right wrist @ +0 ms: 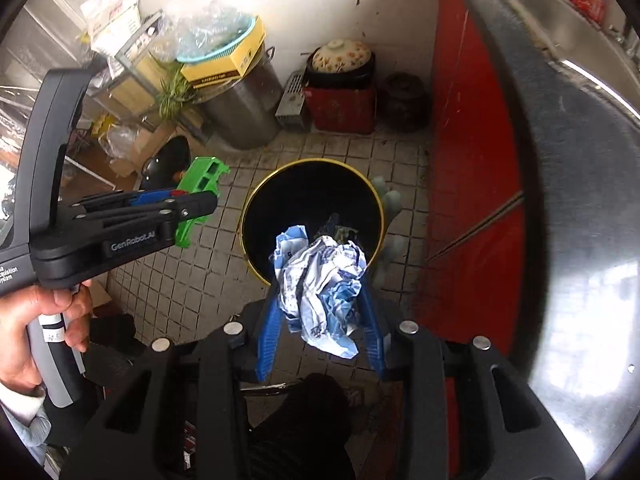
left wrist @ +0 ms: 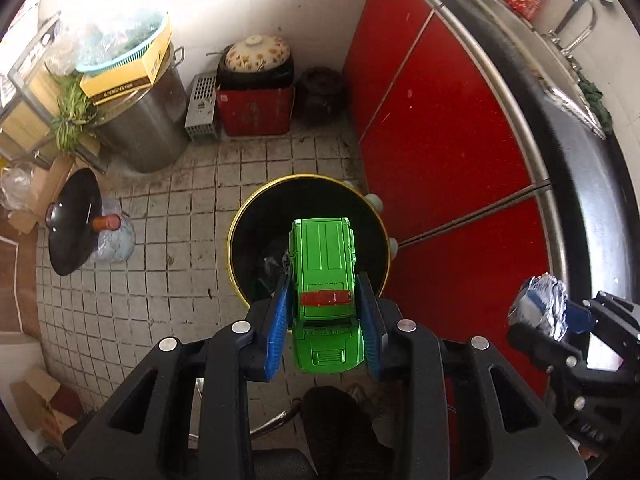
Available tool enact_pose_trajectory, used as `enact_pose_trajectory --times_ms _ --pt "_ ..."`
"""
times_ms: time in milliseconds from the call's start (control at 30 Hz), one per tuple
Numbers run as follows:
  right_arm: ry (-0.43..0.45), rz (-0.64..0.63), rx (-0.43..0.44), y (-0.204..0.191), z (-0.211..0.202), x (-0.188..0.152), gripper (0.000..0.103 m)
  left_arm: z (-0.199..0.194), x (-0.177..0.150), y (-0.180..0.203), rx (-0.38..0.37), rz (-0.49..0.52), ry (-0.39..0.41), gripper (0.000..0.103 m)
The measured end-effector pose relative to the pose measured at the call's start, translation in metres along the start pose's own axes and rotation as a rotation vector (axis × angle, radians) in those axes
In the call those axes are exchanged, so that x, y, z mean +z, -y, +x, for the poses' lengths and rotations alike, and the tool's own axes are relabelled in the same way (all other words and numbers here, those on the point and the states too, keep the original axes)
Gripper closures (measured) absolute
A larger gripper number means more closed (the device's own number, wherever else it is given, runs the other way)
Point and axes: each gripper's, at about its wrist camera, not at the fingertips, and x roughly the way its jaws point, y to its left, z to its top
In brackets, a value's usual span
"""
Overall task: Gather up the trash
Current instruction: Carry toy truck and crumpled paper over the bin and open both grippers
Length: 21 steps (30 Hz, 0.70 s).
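Left gripper (left wrist: 326, 316) clamped across the sides of a green toy car (left wrist: 325, 292), held above a black bin (left wrist: 308, 240) on tiled floor. Right gripper (right wrist: 320, 304) squeezing a crumpled wrapper (right wrist: 320, 284) over the same bin (right wrist: 312, 200). Car likely light, rigid, slick plastic, best gripped at its flat sides; wrapper likely featherlight and soft, easy to pinch anywhere.

Grimy small-tile floor (left wrist: 160, 240), white wall (left wrist: 312, 12), red cabinet doors (left wrist: 440, 160), steel pot (left wrist: 148, 128) in corner.
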Motion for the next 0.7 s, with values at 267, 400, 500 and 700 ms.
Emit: enact_pose_trajectory --times_ms 267,400,500,700 --pt "-0.116 0.062 -0.009 0.015 0.115 -0.006 0.066 0.073 -0.014 -0.021 -0.014 -0.059 -0.058 0.071" --pt "-0.127 0.092 -0.011 0.025 0.158 0.0 0.066 0.108 -0.023 -0.025 -0.014 -0.063 -0.092 0.071" --pt "-0.127 0.113 -0.006 0.03 0.183 0.005 0.066 0.13 -0.028 -0.028 -0.016 -0.071 -0.104 0.071" --pt "-0.128 0.126 0.005 0.031 0.22 0.017 0.051 0.153 -0.028 -0.041 0.001 -0.124 -0.122 0.068"
